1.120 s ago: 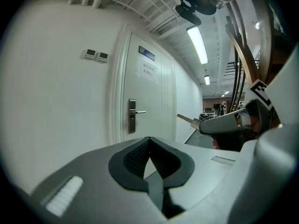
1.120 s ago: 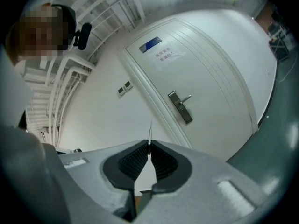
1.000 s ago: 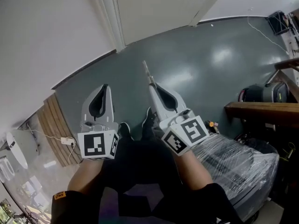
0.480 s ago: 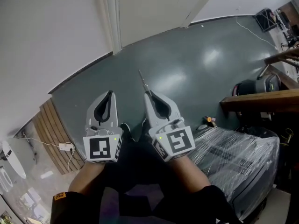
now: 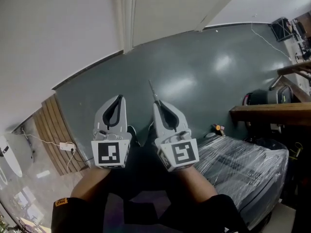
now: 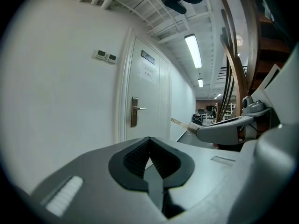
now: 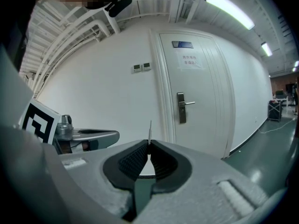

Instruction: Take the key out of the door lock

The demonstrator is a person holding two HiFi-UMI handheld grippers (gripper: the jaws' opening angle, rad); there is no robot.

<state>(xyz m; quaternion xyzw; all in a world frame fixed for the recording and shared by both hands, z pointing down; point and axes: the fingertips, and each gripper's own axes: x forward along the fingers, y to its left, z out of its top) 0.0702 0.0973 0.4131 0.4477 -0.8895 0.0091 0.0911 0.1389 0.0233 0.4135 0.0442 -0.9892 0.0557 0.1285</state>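
Grey-green floor (image 5: 209,76) spreads out below me. Four o'clock: a plastic-wrapped bundle (image 5: 243,164). Three o'clock: a wooden shelf (image 5: 272,111). Eight o'clock: a white power strip (image 5: 65,146) beside wooden slats (image 5: 48,130).

1. Floor (image 5: 204,76): grey-green, glossy, fills centre of frame.
2. Left edge: slatted wooden panel (image 5: 48,127), with a white adapter (image 5: 66,146) and its cable at the lower end.
3. Lower right: plastic-wrapped bundle (image 5: 243,161), small orange item (image 5: 217,127) just beside it.
4. Upper right: loose white cable (image 5: 265,35).
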